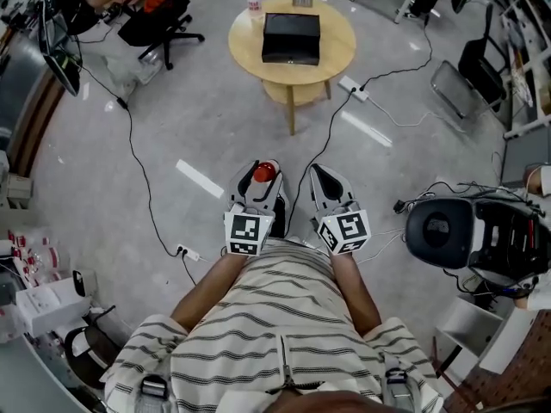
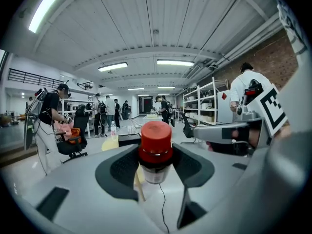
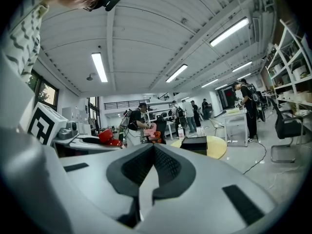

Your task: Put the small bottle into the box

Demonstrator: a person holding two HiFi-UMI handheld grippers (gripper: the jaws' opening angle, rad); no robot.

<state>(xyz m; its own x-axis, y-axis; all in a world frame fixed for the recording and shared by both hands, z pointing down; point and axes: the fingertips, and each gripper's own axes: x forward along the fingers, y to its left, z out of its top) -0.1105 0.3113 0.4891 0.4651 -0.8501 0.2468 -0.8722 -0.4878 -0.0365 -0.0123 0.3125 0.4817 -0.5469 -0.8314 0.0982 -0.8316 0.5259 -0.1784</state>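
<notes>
Head view: the flat black rectangular box [image 1: 291,38] lies on the round pale-wood table [image 1: 331,58], well apart from the left gripper [image 1: 258,177], which holds the small clear red-capped bottle [image 1: 264,173] over grey polished floor [image 1: 198,101] crossed by black cables [image 1: 142,179]. Left gripper view: jaws pinch the bottle under its cap. Right gripper view: the right gripper [image 3: 153,155] is pressed together, empty. Pickup looks done; carrying to the table and boxing are left

Head cam: high, pointing steeply down at floor [image 1: 172,119], with left hand-held gripper [image 1: 265,172] and right hand-held gripper [image 1: 315,170] close below. Gripper cams sit behind own jaws, facing level across room. All three share distant round tabletop [image 1: 250,50].
</notes>
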